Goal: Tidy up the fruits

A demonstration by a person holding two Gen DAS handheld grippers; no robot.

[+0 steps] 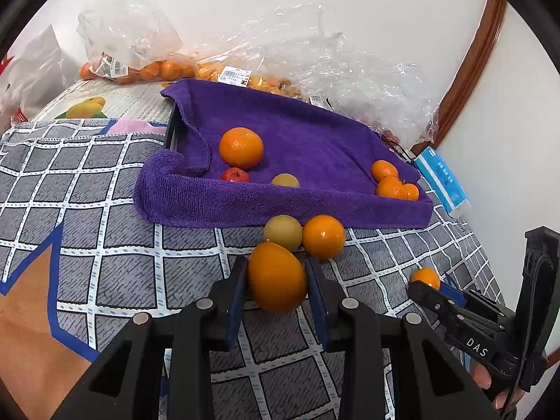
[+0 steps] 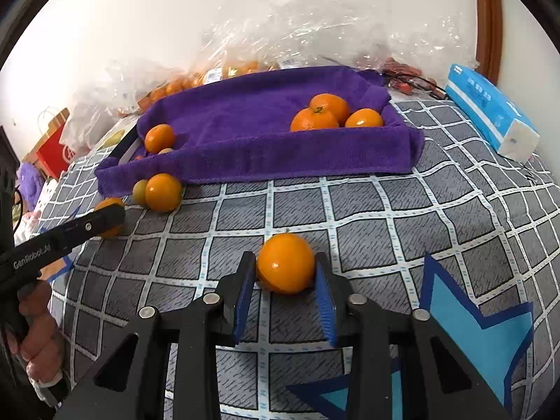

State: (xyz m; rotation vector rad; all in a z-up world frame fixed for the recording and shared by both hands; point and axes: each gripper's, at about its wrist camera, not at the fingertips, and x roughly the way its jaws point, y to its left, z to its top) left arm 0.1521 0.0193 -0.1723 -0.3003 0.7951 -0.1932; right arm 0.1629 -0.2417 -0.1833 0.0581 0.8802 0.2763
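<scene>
A red fruit (image 1: 235,175) and a yellowish fruit (image 1: 285,180) sat half hidden behind the purple towel's (image 1: 315,140) front fold. Bagged oranges (image 1: 154,70) blurred behind crinkled plastic. The barcode label's (image 1: 233,75) print was too small to read.

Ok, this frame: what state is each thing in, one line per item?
Left tool: shut on a large orange.
Right tool: shut on a small orange.
Purple-towel tray: partly filled with fruit.
Orange and yellow-green fruit: loose on the cloth, against the tray.
Tissue pack: lying flat.
</scene>
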